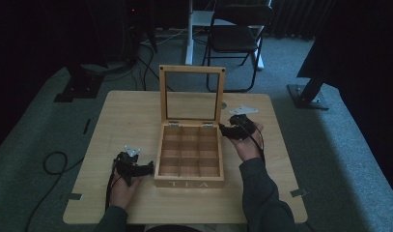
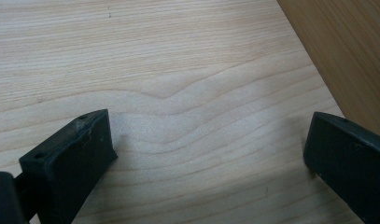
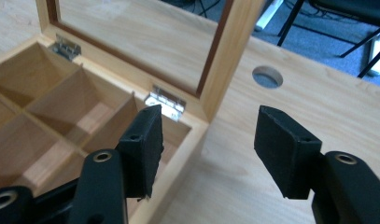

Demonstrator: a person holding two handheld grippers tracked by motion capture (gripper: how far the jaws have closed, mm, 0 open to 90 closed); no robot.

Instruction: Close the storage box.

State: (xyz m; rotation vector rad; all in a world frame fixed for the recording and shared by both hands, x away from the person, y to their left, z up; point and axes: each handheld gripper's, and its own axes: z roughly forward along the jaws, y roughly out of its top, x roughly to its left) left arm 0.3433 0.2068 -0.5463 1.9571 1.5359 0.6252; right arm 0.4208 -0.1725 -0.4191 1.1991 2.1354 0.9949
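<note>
The tea box (image 1: 189,155) is honey-coloured wood with pale "TEA" lettering on its front and silver hinges (image 3: 165,102). The table (image 1: 126,121) is light wood with wavy grain. Both grippers, left (image 1: 147,168) and right (image 1: 224,129), are black.

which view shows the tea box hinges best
The right gripper view: both metal hinges sit close and sharp where the upright glass lid meets the tea box. The high view shows them as two tiny pale specks at the lid's base. The left gripper view catches just a plain box wall, no hinges.
</note>
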